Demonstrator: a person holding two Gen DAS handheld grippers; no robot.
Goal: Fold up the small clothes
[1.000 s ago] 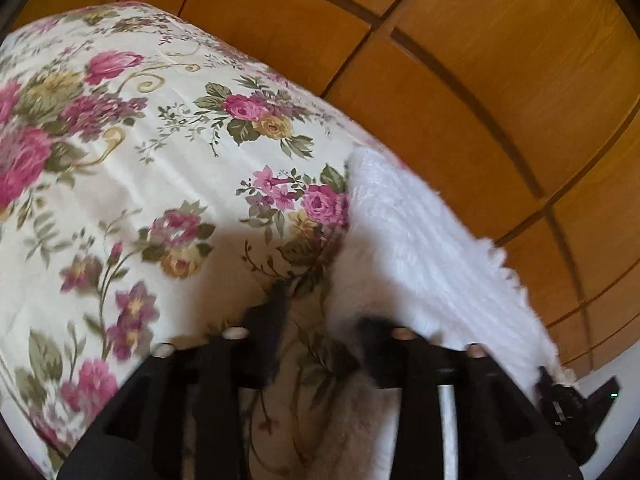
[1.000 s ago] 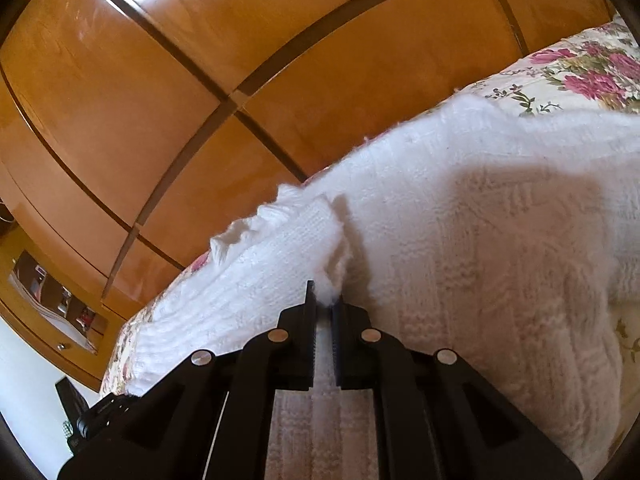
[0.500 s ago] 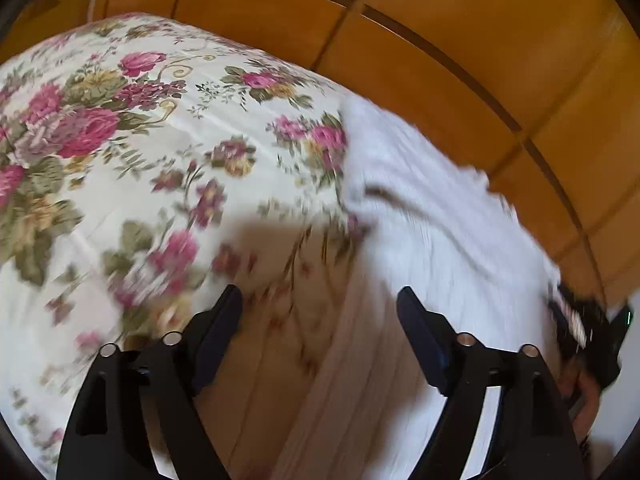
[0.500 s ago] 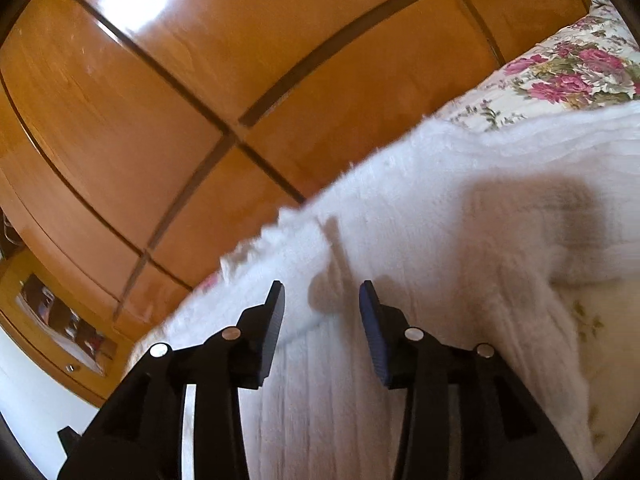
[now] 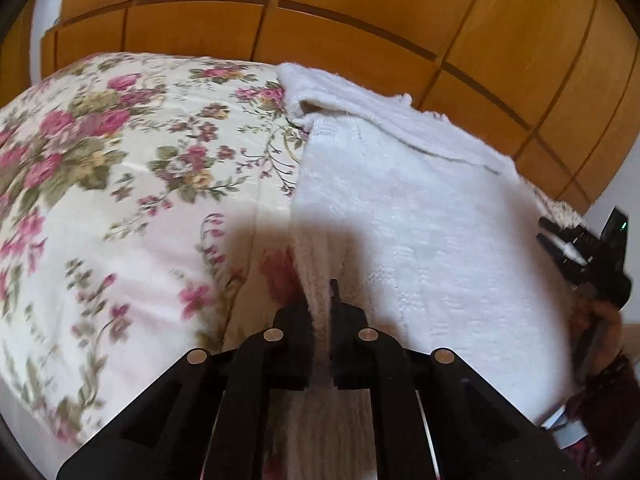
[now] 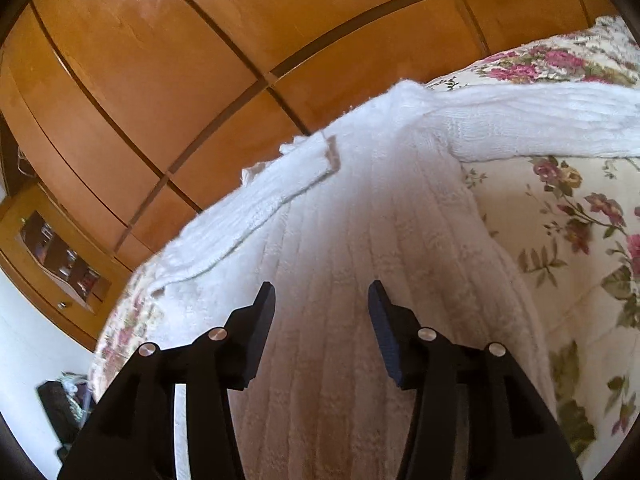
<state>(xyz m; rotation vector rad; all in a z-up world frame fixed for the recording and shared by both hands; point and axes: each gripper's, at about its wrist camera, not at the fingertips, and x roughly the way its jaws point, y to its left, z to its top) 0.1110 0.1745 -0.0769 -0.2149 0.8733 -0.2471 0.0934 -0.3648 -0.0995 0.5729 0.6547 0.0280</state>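
A white knitted garment [image 5: 420,216] lies spread on a floral bedspread [image 5: 120,184]. In the left wrist view my left gripper [image 5: 320,304] is shut on the garment's near left edge, with white fabric pinched between the fingers. In the right wrist view the same white garment [image 6: 360,248] fills the middle, one sleeve [image 6: 248,216] folded across it at the left and another stretching right. My right gripper [image 6: 322,300] is open and empty just above the garment's ribbed body. The right gripper also shows at the right edge of the left wrist view [image 5: 588,256].
Wooden wardrobe doors [image 6: 168,64] stand right behind the bed. The bedspread [image 6: 572,240] extends to the right of the garment. A wooden shelf unit [image 6: 56,256] and dark objects on the floor [image 6: 60,408] sit at the far left.
My left gripper opened, moved onto the garment's left edge and shut on it. My right gripper let go of the sleeve fold, opened wide and pulled back over the garment's body.
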